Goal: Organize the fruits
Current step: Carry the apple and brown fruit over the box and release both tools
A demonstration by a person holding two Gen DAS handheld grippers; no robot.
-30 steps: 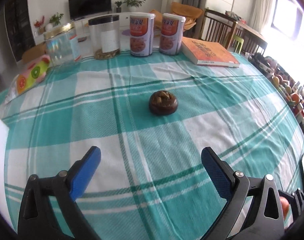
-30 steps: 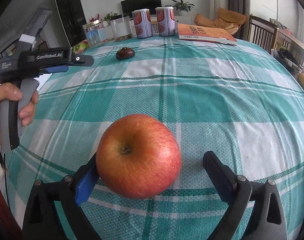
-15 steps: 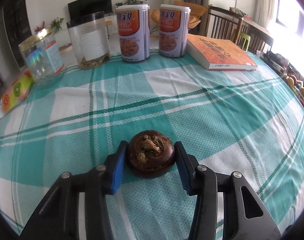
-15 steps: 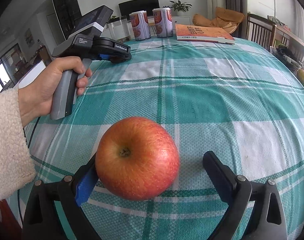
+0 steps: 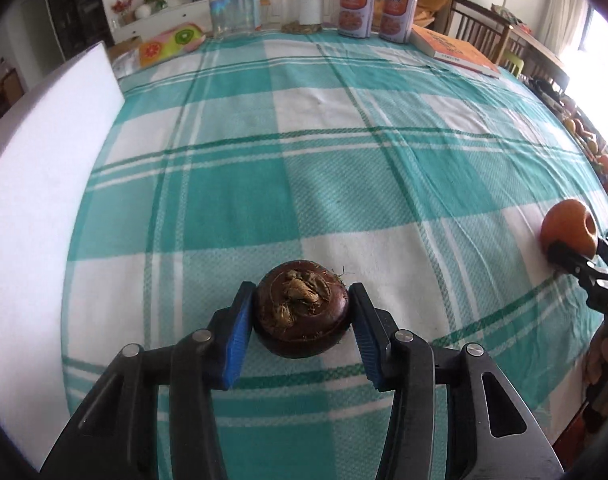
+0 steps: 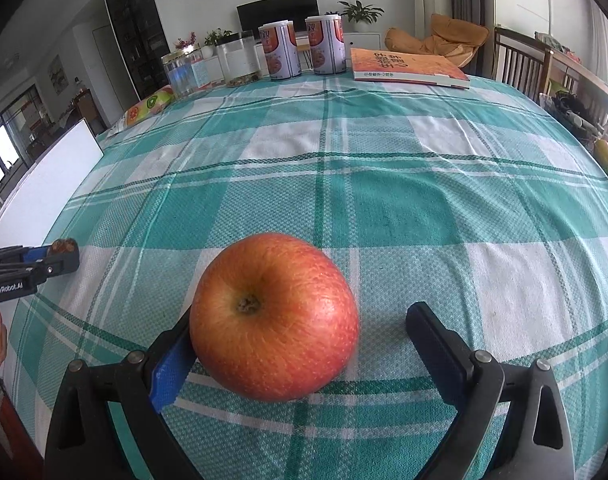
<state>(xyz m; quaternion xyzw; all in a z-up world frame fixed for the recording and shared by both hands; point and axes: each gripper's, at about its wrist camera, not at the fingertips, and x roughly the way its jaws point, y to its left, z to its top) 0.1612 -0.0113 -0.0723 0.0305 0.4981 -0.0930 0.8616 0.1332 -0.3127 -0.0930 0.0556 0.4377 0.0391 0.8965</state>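
Observation:
My left gripper (image 5: 301,320) is shut on a dark brown mangosteen (image 5: 301,314), its blue pads pressing both sides, over the near part of the green checked tablecloth (image 5: 304,184). In the right wrist view the left gripper (image 6: 61,254) shows at the left edge with the mangosteen (image 6: 63,246) at its tip. A red apple (image 6: 273,316) lies on the cloth between the fingers of my right gripper (image 6: 299,332). The jaws are open: the left pad touches the apple, the right finger stands clear. The apple also shows in the left wrist view (image 5: 568,226) at the right.
At the far edge stand two orange tins (image 6: 299,52), two clear jars (image 6: 211,66), an orange book (image 6: 408,66) and a fruit-print packet (image 6: 147,104). A white board (image 5: 35,184) lies along the left side. Wooden chairs (image 6: 520,64) stand at the right.
My left gripper went forward, closed on the mangosteen and carried it back toward the near left of the table. My right gripper and the apple have stayed in place.

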